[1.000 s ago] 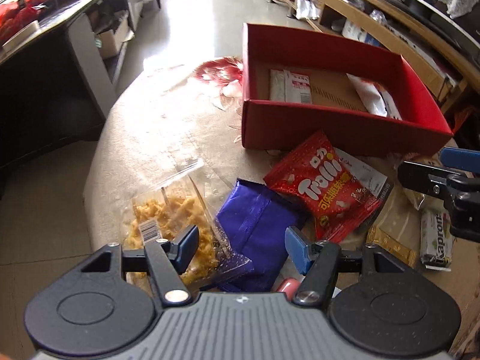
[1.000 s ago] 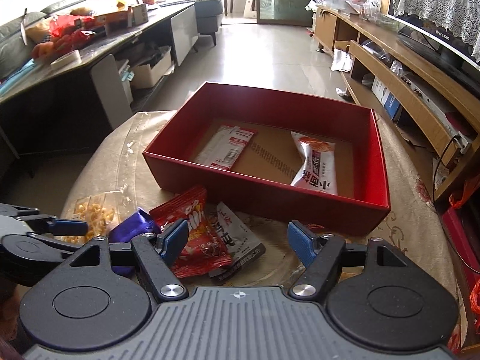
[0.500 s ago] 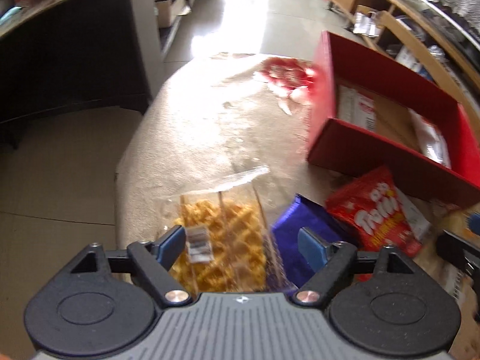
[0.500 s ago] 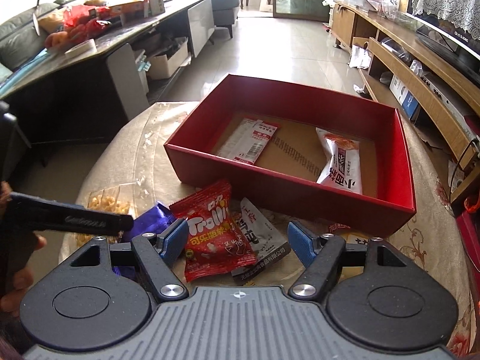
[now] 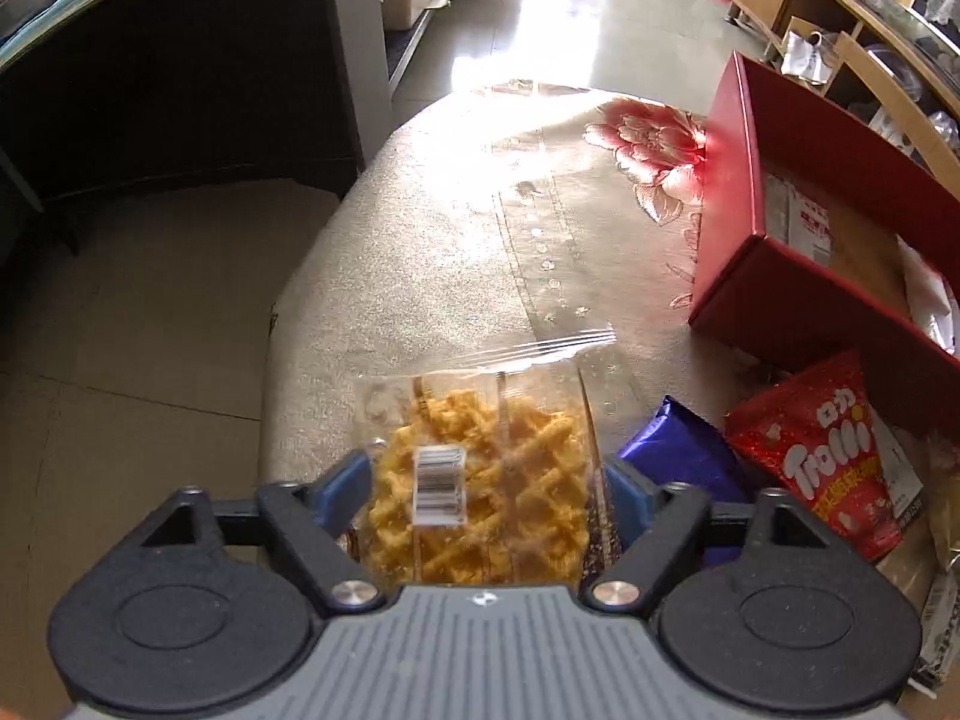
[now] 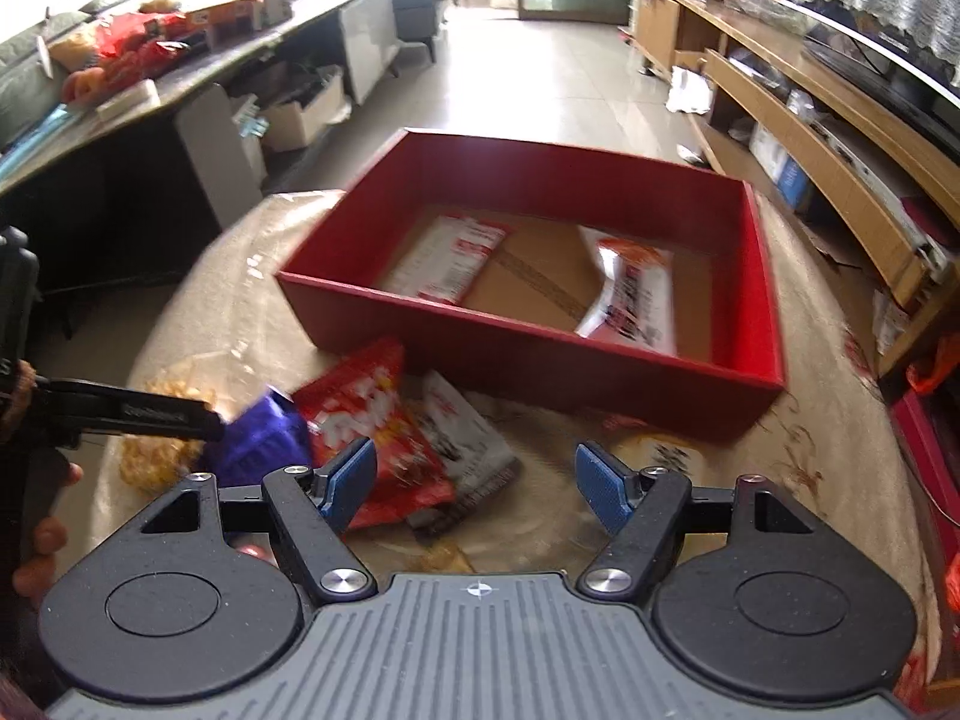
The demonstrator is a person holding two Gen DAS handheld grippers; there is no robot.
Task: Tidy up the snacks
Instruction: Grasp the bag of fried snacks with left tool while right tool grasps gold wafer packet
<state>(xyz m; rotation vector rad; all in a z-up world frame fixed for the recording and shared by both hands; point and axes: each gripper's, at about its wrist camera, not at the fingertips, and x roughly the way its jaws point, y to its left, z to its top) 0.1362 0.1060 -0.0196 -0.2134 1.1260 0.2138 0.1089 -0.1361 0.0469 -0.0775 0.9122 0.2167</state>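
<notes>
A clear bag of yellow lattice crisps lies near the table's left edge, between the fingers of my left gripper. Its jaws are closing and the blue pads stand at the bag's two sides without squeezing it. Beside it lie a purple packet and a red Trolli bag. The red box stands beyond them. My right gripper hovers open over the Trolli bag and a grey-white packet, holding nothing. The red box holds two packets.
The round table drops off to the floor on the left. A dark desk stands at the far left and wooden shelves along the right. A person's hand holds the left gripper. More small packets lie at the right.
My left gripper swung left from over the purple packet to the crisps bag and came down around it, opening wider and then narrowing. The right gripper barely moved and stays open.
</notes>
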